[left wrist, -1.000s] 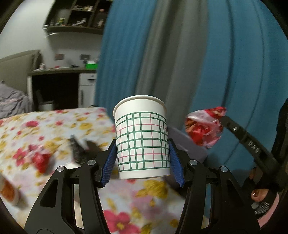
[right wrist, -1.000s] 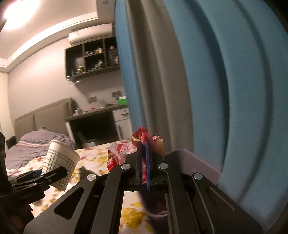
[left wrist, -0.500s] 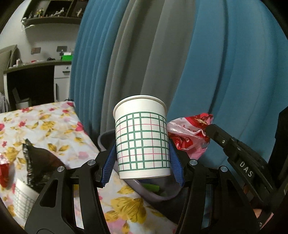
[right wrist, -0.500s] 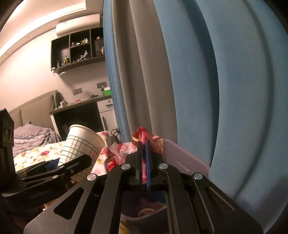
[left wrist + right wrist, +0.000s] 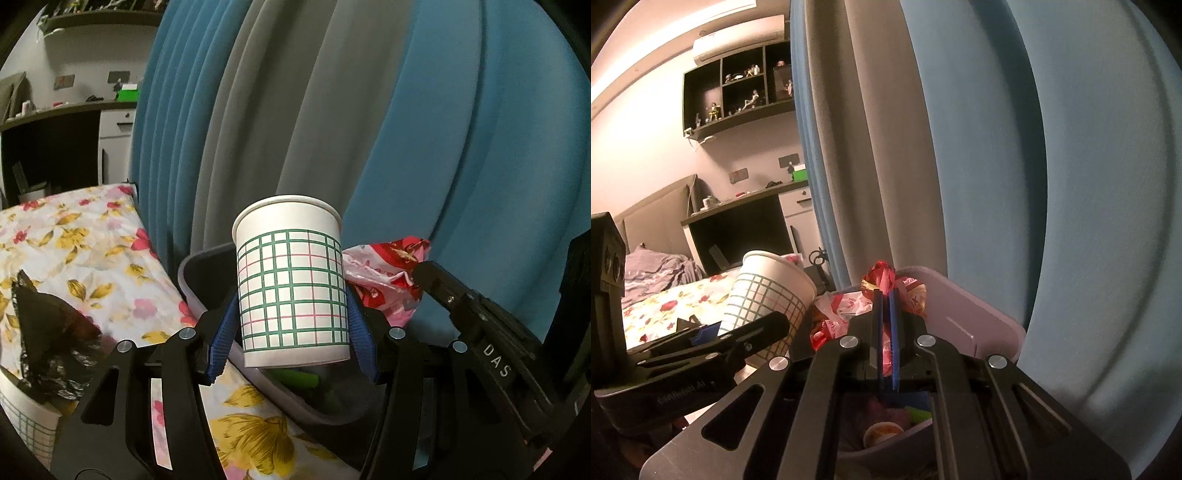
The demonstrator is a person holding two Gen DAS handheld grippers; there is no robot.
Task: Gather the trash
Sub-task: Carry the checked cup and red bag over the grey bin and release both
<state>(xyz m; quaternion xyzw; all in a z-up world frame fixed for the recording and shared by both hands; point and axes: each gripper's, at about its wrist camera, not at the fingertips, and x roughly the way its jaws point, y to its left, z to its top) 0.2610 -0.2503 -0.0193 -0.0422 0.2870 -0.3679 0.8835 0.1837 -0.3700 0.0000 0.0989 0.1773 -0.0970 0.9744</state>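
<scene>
Carrying two pieces over the grey bin [image 5: 192,291]: left gripper [image 5: 291,339] clamped on checked paper cup [image 5: 290,280], right gripper [image 5: 885,332] pinching red-and-white plastic wrapper [image 5: 846,314]. Neither released yet; cup and black wrapper [image 5: 48,332] left on floral tablecloth [image 5: 74,236].

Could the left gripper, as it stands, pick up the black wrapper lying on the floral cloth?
Probably not: the left gripper is shut on the checked paper cup, so the black wrapper must wait until that is dropped.
</scene>
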